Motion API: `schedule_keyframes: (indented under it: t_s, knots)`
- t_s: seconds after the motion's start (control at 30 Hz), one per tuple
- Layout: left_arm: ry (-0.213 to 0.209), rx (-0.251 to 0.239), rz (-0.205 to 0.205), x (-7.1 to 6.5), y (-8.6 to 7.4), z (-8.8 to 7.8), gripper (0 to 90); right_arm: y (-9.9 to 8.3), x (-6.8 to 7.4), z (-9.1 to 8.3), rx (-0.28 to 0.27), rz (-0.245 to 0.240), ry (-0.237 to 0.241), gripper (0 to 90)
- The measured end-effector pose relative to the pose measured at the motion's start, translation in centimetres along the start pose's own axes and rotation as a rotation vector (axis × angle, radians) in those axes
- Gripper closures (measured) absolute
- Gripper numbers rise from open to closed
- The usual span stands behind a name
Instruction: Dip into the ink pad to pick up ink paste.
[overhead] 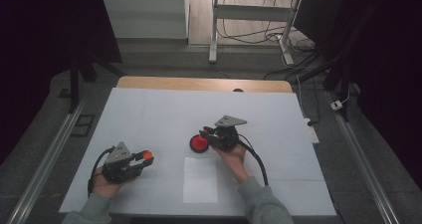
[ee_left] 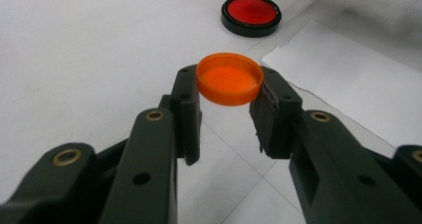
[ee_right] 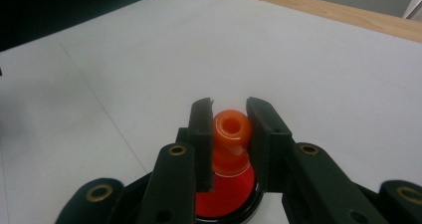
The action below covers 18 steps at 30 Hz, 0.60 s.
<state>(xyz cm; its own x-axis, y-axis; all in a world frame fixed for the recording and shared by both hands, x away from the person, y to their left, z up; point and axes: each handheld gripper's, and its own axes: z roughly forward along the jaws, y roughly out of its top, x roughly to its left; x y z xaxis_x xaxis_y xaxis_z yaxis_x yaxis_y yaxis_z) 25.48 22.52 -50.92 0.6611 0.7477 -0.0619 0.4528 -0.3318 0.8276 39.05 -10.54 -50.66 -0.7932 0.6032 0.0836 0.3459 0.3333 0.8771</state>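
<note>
My left gripper [overhead: 141, 160] at the table's front left is shut on a shallow orange cap [overhead: 147, 156]; in the left gripper view the cap [ee_left: 230, 79] sits open side up between the two pads, above the table. My right gripper [overhead: 206, 133] near the middle is shut on a small orange piece with a hollow neck [ee_right: 231, 129], clamped at the neck. Just below it lies a red disc with a black rim [overhead: 199, 143], also seen as the red disc [ee_right: 224, 201] and the disc [ee_left: 251, 12]. Whether the orange piece touches the disc I cannot tell.
A white sheet of paper [overhead: 200, 179] lies on the white table cover [overhead: 149, 114] between my hands. The wooden table edge [overhead: 199, 83] runs along the far side. Beyond it stand table legs and cables on the floor.
</note>
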Motion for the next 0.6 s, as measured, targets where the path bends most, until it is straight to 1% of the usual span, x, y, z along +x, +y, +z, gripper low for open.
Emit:
schedule_keyframes:
  t_s: [0.07,0.2,0.3,0.37,0.4,0.53,0.6]
  knots:
    - [-0.001,0.002,0.002,-0.03,0.00,-0.01,65.1,0.00,0.30,-0.01,0.012,-0.014,0.002,72.4]
    - [-0.002,0.002,0.002,-0.02,0.00,0.00,65.1,0.10,0.52,0.04,0.004,-0.020,0.014,72.4]
    - [-0.002,0.003,0.001,0.02,-0.02,0.04,65.1,0.16,0.43,0.08,0.001,-0.019,0.015,72.4]
    - [-0.001,0.003,0.001,0.02,-0.02,0.06,65.1,0.11,0.33,0.17,0.009,-0.018,0.013,72.4]
    - [-0.001,0.003,0.001,0.00,-0.01,0.06,65.0,0.06,0.32,0.25,0.022,-0.022,0.006,72.4]
    - [-0.003,0.004,0.004,-0.05,-0.01,0.04,65.1,-0.22,0.45,0.77,0.047,-0.031,0.017,72.4]
    - [-0.003,0.004,0.003,-0.04,-0.01,0.06,65.1,-0.30,0.53,0.96,0.058,-0.041,0.012,72.4]
